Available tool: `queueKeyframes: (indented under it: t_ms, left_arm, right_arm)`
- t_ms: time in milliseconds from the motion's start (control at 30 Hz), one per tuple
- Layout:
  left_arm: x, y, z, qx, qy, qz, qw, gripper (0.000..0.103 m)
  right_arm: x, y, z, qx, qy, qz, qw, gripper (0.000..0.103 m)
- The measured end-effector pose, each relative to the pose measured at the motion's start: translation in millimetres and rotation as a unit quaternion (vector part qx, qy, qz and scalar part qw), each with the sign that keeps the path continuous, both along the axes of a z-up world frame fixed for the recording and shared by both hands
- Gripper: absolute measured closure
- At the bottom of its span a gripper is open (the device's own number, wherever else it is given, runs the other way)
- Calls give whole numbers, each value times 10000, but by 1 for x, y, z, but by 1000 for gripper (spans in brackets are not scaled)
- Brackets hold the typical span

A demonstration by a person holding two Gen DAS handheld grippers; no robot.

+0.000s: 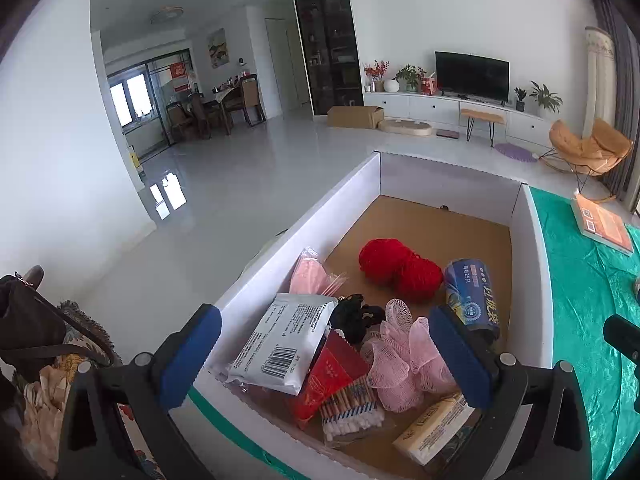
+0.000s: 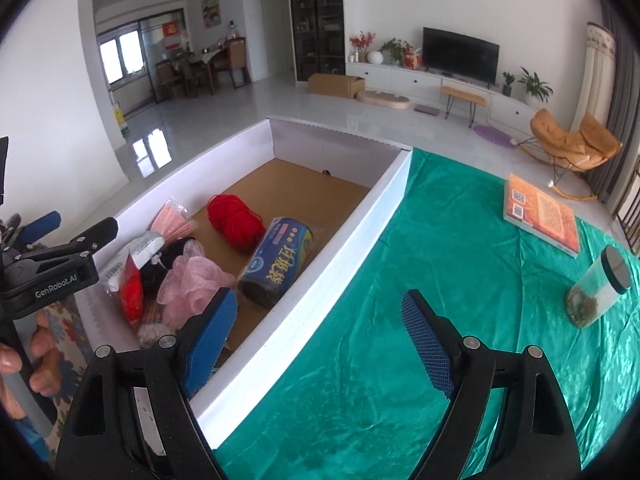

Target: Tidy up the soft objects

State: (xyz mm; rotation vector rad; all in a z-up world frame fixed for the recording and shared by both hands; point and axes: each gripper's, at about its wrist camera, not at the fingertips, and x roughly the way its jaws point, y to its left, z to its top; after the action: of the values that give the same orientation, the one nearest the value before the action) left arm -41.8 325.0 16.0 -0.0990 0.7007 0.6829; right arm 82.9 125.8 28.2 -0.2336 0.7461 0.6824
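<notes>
The white box (image 2: 344, 236) on the green-draped bench (image 2: 400, 320) already holds the red yarn (image 1: 396, 268), pink loofah (image 1: 404, 360), bag roll (image 2: 276, 260) and packets. Only a book (image 2: 540, 216) and jar (image 2: 600, 288) remain outside, so sorting looks nearly finished. Both the left gripper (image 1: 324, 356) and right gripper (image 2: 320, 344) have jaws apart, empty.

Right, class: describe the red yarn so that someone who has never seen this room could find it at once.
Start at the white-walled cardboard box on the green cloth. On its brown floor, about midway along and beyond the pile of packets, lies the red yarn, beside the blue roll. It is the only bright red, fuzzy, wound bundle; the other red item is a flat packet.
</notes>
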Motion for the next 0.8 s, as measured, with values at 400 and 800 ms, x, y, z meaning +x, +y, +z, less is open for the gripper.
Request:
queueKeyframes:
  t_ms: [400, 800]
  left_arm:
    - [-12, -4, 9, -86, 20, -25, 10000, 0]
    - [-20, -5, 10, -46, -87, 32, 9999, 0]
  right_arm:
    - [-17, 10, 7, -204, -254, 138, 9994, 17]
    - [-33, 29, 5, -366, -250, 434, 9981, 17]
